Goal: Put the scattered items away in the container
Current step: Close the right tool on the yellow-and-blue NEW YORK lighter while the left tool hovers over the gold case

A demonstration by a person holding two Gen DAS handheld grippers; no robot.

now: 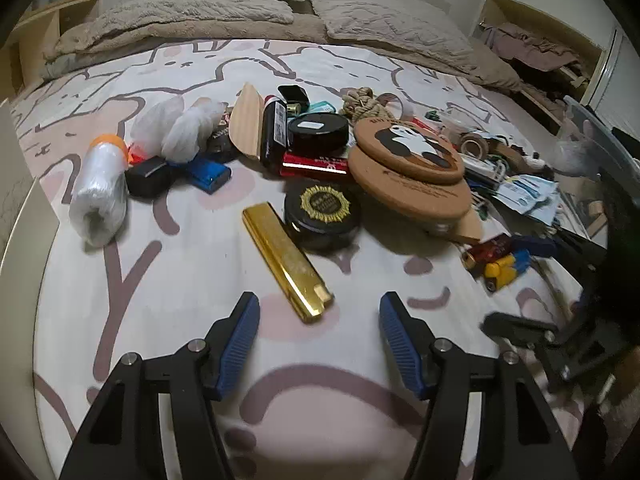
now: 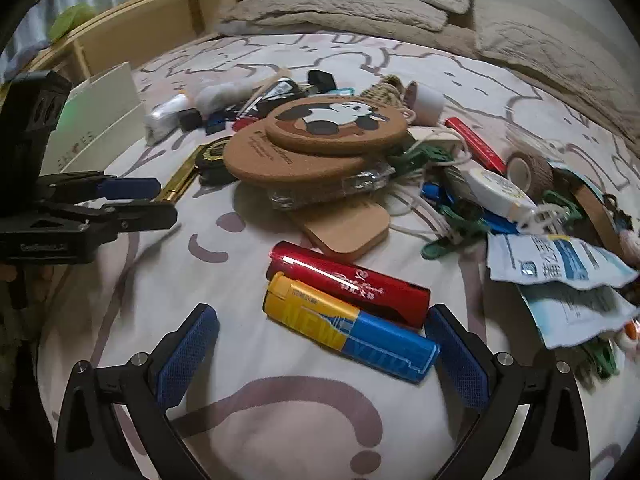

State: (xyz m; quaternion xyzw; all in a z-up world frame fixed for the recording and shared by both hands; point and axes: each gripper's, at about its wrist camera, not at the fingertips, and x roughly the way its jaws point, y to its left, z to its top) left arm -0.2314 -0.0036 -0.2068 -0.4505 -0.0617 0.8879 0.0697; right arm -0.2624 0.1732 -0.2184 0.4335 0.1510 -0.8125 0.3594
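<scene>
My left gripper is open above the patterned bedsheet, and the near end of a gold case lies just ahead of its blue pads, untouched. My right gripper is also open. A yellow-and-blue lighter and a red lighter lie side by side on the sheet between its fingers; the blue end sits close to the right pad. Behind them is a heap with two panda cork coasters, black round tins and a plastic roll.
A clear plastic bin stands at the right edge in the left wrist view. A white box sits at the left of the bed. Clips, tape, cords and paper packets crowd the right side. Pillows and blanket lie behind.
</scene>
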